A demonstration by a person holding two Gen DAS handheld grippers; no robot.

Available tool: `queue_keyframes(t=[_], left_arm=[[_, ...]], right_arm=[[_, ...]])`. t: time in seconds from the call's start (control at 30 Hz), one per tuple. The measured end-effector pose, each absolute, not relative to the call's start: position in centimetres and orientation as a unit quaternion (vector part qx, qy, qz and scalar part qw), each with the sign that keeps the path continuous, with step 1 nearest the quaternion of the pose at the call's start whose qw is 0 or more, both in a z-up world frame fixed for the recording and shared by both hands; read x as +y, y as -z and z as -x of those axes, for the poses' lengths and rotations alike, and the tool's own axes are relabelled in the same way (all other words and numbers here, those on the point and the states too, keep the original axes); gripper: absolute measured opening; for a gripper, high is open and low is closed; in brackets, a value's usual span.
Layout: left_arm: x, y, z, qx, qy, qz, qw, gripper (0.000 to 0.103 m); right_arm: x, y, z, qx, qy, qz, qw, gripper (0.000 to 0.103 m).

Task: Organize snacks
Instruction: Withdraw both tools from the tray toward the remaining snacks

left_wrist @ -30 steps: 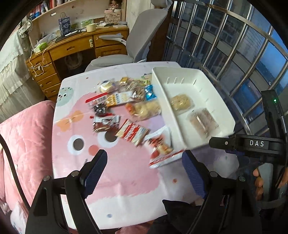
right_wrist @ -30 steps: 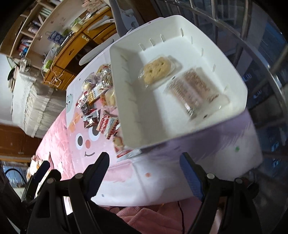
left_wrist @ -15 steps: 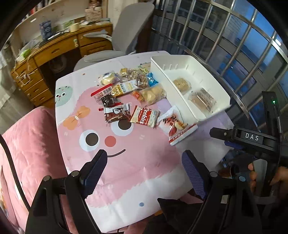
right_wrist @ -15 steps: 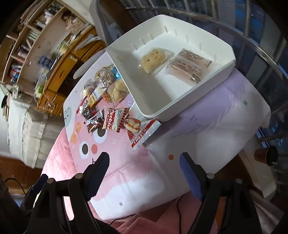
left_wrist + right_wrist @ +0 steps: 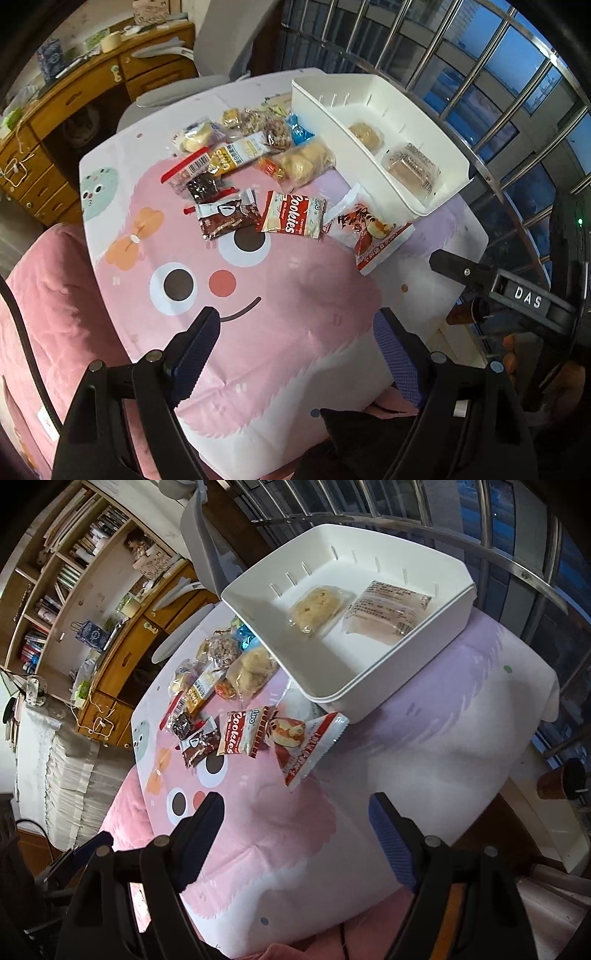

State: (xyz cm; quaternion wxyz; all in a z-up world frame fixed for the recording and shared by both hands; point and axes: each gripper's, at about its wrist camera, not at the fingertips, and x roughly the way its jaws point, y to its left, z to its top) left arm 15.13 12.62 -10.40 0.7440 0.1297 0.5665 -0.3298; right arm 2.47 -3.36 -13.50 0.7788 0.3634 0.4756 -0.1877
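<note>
White bin (image 5: 384,675) sits at the table's far right edge, holding two wrapped snacks: a round cookie pack (image 5: 314,607) and a clear-wrapped cake (image 5: 384,609) side by side. Remaining snack pile (image 5: 258,173) lies on the pink cartoon tablecloth (image 5: 258,332) just left of the bin, red-white packet (image 5: 364,229) touching its wall. Left gripper (image 5: 297,358) and right gripper (image 5: 295,834) both spread wide, holding nothing, above the near table edge.

A tray (image 5: 424,206) sits along the table's (image 5: 258,350) right edge, toward the far corner, holding a round biscuit pack (image 5: 364,134) behind a flat wafer pack (image 5: 412,168). Loose snack packets (image 5: 255,177) lie mid-table, left of the tray; one packet (image 5: 365,230) touches its near wall.
</note>
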Motion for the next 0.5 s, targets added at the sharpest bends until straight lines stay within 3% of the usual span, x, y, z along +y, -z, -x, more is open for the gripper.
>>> queue_keyframes(t=[0.5], left_arm=[[6.9,15.7,-20.7,0.630,0.328,-0.166,0.684,0.084]], right_arm=[[-5.3,19.4,-6.4,0.525,0.153,-0.370,0.751,0.085]])
